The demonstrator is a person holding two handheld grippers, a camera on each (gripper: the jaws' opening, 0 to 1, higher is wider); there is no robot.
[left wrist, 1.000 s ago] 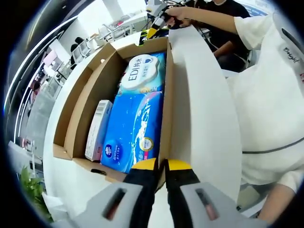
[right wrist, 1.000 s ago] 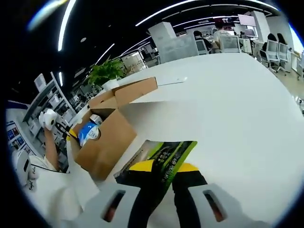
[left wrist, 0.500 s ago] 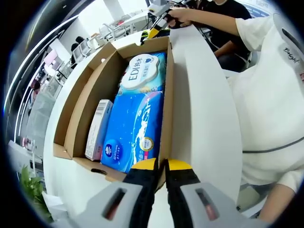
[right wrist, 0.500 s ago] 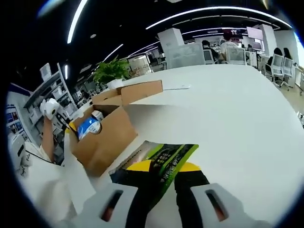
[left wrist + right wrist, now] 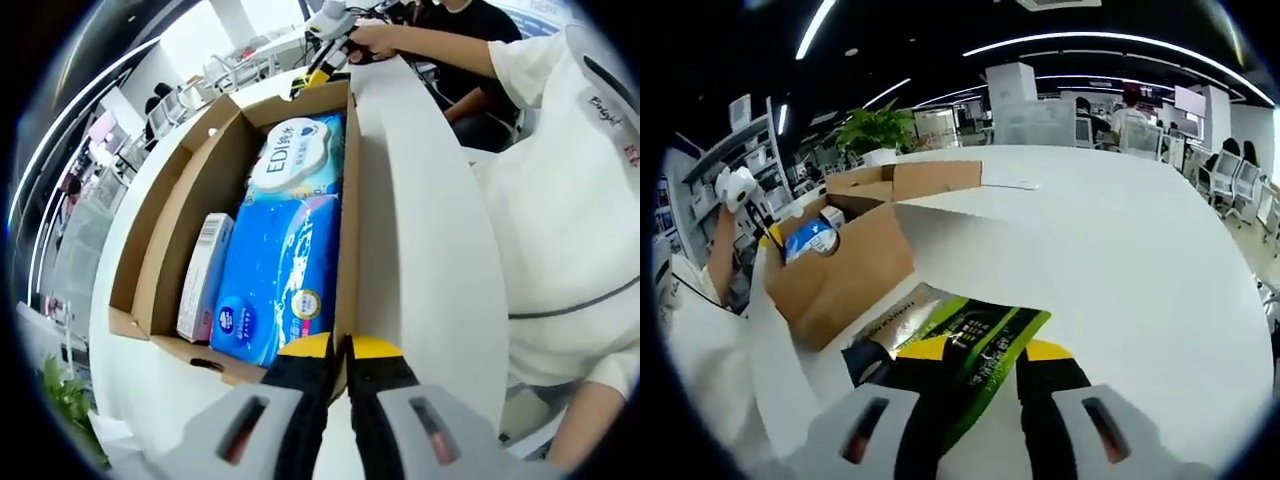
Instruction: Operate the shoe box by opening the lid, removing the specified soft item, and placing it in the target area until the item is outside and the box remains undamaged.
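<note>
The open brown shoe box (image 5: 170, 215) holds a large blue tissue pack (image 5: 275, 270), a white and blue EDI pack (image 5: 300, 155) and a slim white carton (image 5: 203, 275). Its white lid (image 5: 420, 230) hangs open along the right wall. My left gripper (image 5: 340, 345) is shut on the top edge of that wall at the near corner. In the right gripper view my right gripper (image 5: 980, 350) is shut on a soft green and black packet (image 5: 980, 320), held over the white table (image 5: 1120, 250) to the right of the box (image 5: 845, 275).
A person in a white shirt (image 5: 570, 200) stands close along the lid side. A potted plant (image 5: 875, 130) sits at the table's far end behind the box. Chairs and desks with other people lie beyond the table.
The right gripper view has swung and rolled, so the box now sits further left and more level; the packet stays in its jaws. The left gripper still holds the box wall.
</note>
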